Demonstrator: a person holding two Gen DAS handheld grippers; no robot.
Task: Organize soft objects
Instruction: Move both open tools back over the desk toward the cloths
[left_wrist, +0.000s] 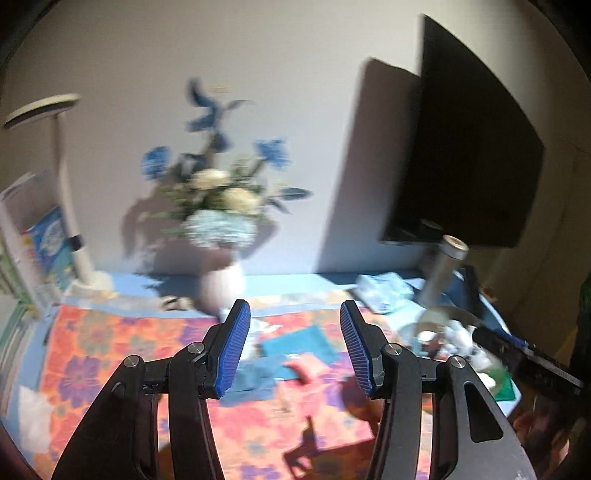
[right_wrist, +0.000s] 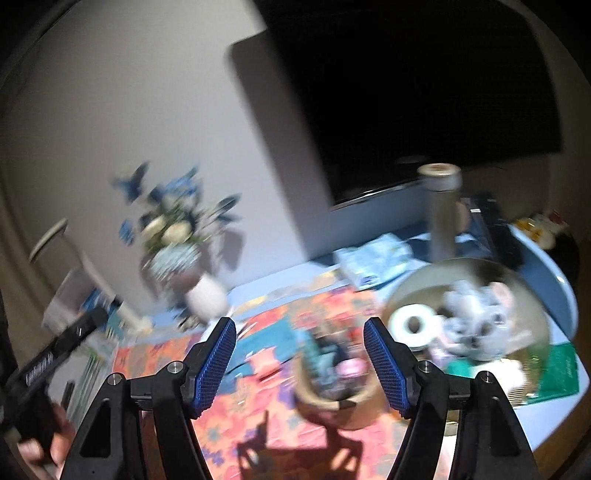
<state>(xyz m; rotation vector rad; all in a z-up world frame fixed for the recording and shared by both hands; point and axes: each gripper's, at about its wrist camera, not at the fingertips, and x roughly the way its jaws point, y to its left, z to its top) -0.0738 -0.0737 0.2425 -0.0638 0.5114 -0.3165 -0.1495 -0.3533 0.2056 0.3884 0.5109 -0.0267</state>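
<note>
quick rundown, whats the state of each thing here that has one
left tool: open, nothing between the fingers
right tool: open, nothing between the fingers
screen: dark
flower vase: upright
metal bottle: upright
plush toy: lying in the large bowl
tape roll: in the same bowl

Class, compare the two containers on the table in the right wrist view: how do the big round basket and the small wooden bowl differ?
The basket is wider and pale; the bowl is smaller and brown. The basket holds a grey plush toy and a tape roll; the bowl's small items are too blurred to name. Both are round and open-topped.
</note>
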